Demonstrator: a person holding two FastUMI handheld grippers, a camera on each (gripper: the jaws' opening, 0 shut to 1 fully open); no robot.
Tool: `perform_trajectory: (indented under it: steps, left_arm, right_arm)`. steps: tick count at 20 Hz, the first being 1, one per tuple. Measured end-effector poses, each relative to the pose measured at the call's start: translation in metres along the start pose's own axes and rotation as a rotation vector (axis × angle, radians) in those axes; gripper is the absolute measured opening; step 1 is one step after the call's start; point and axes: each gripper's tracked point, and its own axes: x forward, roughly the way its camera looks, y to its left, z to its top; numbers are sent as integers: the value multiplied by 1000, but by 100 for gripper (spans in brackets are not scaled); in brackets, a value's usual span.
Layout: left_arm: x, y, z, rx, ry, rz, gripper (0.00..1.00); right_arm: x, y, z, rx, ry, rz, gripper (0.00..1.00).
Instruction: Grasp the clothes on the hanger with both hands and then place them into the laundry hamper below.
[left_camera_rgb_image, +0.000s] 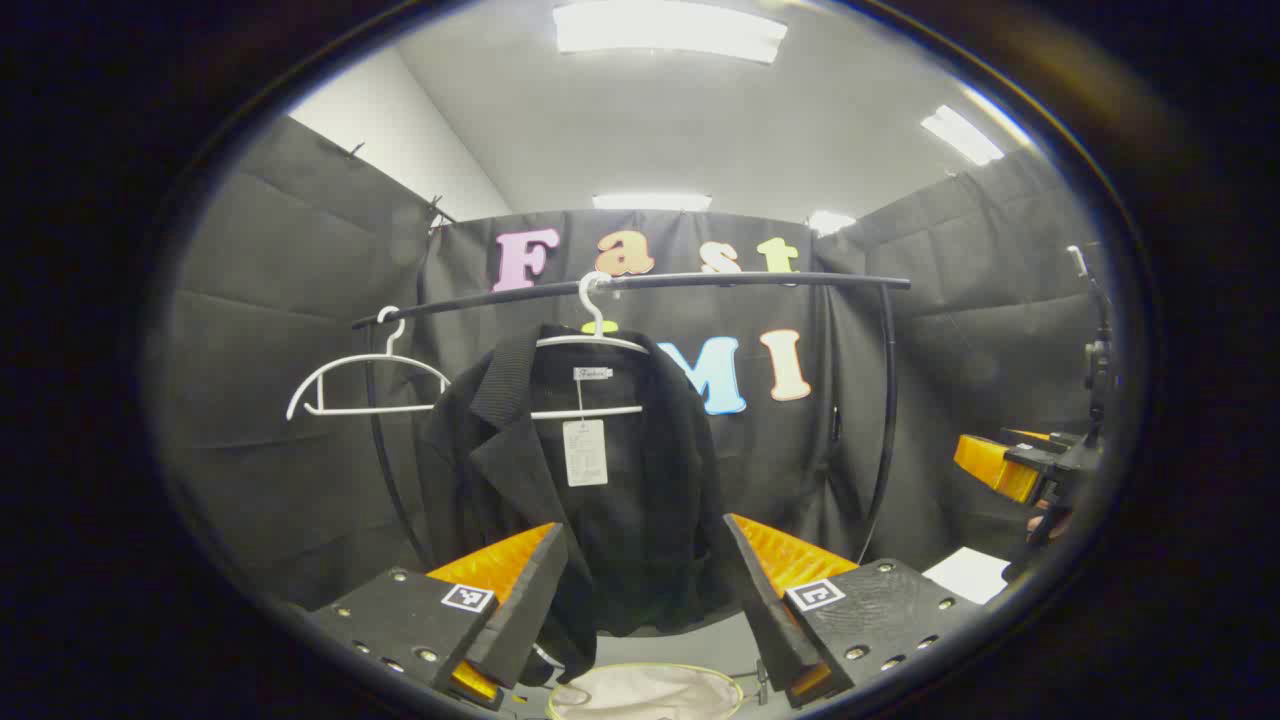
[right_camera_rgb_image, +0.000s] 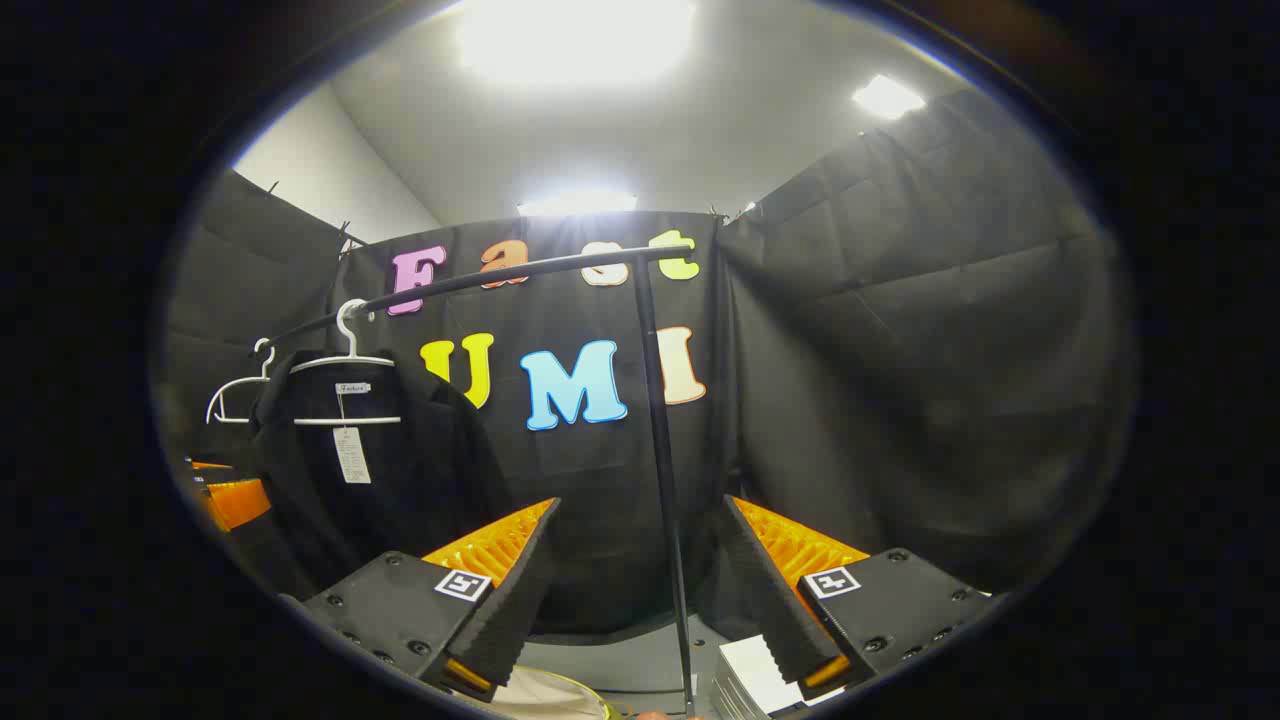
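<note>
Your left gripper (left_camera_rgb_image: 645, 580) has its jaws spread wide, holding nothing; your right gripper (right_camera_rgb_image: 640, 580) likewise. Beyond, the black jacket (left_camera_rgb_image: 590, 480) hangs on a white hanger (left_camera_rgb_image: 592, 340) (rail above), hamper (left_camera_rgb_image: 645, 692) directly below.

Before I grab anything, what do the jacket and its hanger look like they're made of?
The black jacket looks like matte woven cloth, perhaps wool-like; its collar shows ribbed texture. Its white hanger looks like smooth plastic or coated wire, thin and glossy. I can't tell which.

Jacket (left_camera_rgb_image: 590, 480) on hanger (left_camera_rgb_image: 592, 345), hamper (left_camera_rgb_image: 645, 692) below.
</note>
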Motion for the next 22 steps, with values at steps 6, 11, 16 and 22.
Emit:
perform_trajectory:
  steps: [6, 11, 16, 22]
  left_arm:
    - [10, 3, -3, -5, -6, 16, 90]
    - [13, -1, -11, -46, 2, -8, 91]
    - [8, 10, -15, -65, -2, 13, 91]
    - [-6, 43, -23, -108, 15, 83, 90]
  right_arm:
    - [-6, -6, -1, -17, 11, -27, 97]
    - [-15, -18, -7, -12, 36, -67, 98]
    - [-16, -10, -4, -28, 47, -59, 98]
    - [-13, 22, 0, -17, 77, 16, 98]
